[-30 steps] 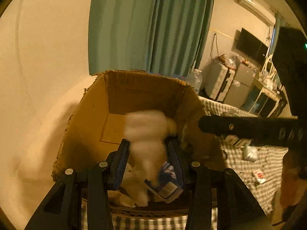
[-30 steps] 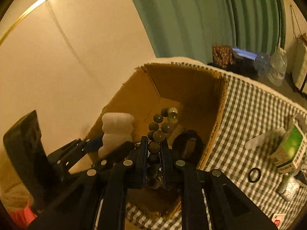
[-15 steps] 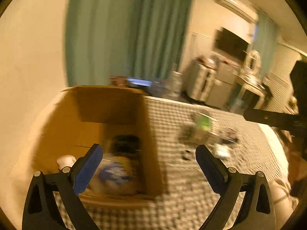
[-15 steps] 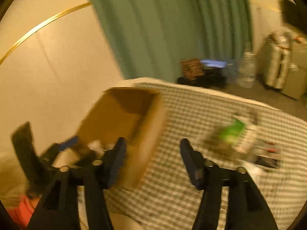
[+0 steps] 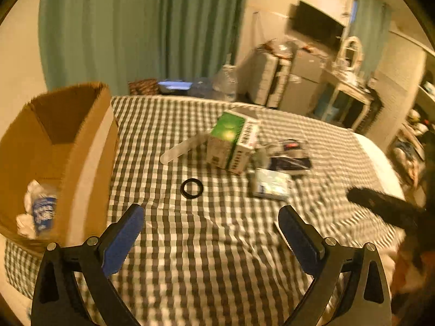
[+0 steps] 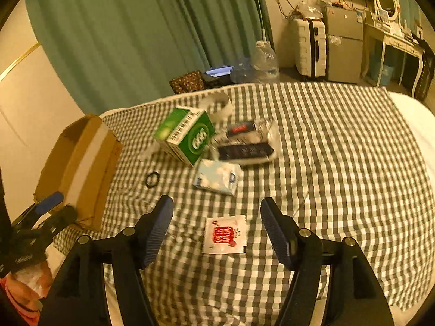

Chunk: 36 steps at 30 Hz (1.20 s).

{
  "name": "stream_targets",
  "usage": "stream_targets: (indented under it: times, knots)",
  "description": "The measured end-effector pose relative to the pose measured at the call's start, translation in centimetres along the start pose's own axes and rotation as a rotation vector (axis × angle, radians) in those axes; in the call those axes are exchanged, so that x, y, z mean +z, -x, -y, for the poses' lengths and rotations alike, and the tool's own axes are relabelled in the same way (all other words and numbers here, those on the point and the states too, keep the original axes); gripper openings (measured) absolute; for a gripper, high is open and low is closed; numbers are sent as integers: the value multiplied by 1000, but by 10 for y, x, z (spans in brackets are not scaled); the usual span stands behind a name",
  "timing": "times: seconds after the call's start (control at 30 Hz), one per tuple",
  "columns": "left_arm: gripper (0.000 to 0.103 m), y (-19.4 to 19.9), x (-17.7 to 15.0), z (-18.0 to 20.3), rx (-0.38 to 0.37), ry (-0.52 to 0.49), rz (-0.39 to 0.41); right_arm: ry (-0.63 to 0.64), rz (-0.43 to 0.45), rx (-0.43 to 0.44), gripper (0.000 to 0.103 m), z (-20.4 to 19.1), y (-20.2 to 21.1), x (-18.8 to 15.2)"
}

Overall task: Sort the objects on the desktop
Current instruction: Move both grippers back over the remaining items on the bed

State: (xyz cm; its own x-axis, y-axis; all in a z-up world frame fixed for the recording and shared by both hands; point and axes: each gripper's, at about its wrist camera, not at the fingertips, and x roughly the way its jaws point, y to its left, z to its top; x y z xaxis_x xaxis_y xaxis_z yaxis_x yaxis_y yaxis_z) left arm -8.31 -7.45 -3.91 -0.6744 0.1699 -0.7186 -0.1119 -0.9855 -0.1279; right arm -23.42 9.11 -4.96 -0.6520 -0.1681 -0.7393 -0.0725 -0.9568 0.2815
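A cardboard box (image 5: 81,146) stands at the left on the checked cloth, with a white and blue packet (image 5: 40,209) inside; it also shows in the right wrist view (image 6: 81,163). A green and white carton (image 5: 233,141) (image 6: 187,135), a black ring (image 5: 192,188) (image 6: 152,179), a pale blue tissue pack (image 6: 217,176) (image 5: 270,183), a dark pouch (image 6: 246,150) and a red and white sachet (image 6: 225,234) lie on the cloth. My left gripper (image 5: 212,228) is open and empty above the cloth. My right gripper (image 6: 217,217) is open and empty, just above the sachet.
A clear flat stick (image 5: 182,148) lies left of the carton. The right gripper's body (image 5: 386,209) shows at the right of the left wrist view. Beyond the cloth stand a green curtain (image 6: 136,35), a white suitcase (image 6: 310,46) and plastic bottles (image 6: 265,62).
Both grippers let go of their loads over the box, opened, and swung right, away from the box, to over the checked cloth. The white item and the beads are out of the jaws.
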Motion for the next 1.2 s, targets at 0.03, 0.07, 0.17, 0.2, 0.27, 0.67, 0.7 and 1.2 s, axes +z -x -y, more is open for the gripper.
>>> stream_targets:
  times: [0.03, 0.07, 0.17, 0.2, 0.27, 0.67, 0.7, 1.2]
  knots:
    - [101, -15, 0, -1, 21, 15, -2, 7, 0, 6, 67, 1, -6, -2]
    - [101, -25, -2, 0, 37, 24, -5, 14, 2, 8, 67, 0, -10, -3]
    - [101, -66, -1, -1, 73, 20, -18, 28, 0, 13, 67, 6, -35, -1]
    - [101, -78, -1, 0, 81, 10, -15, 31, -8, 16, 67, 7, -44, 1]
    - [101, -101, -5, 1, 96, -32, -17, 43, -24, 28, 67, 10, -59, 4]
    - [101, -169, -16, -28, 95, 3, -106, 221, -123, 80, 67, -11, -149, 20]
    - [101, -169, -15, -28, 96, 1, -96, 237, -126, 70, 67, -15, -154, 20]
    - [52, -156, -16, -27, 54, -40, -50, 242, -170, -35, 86, -26, -184, 14]
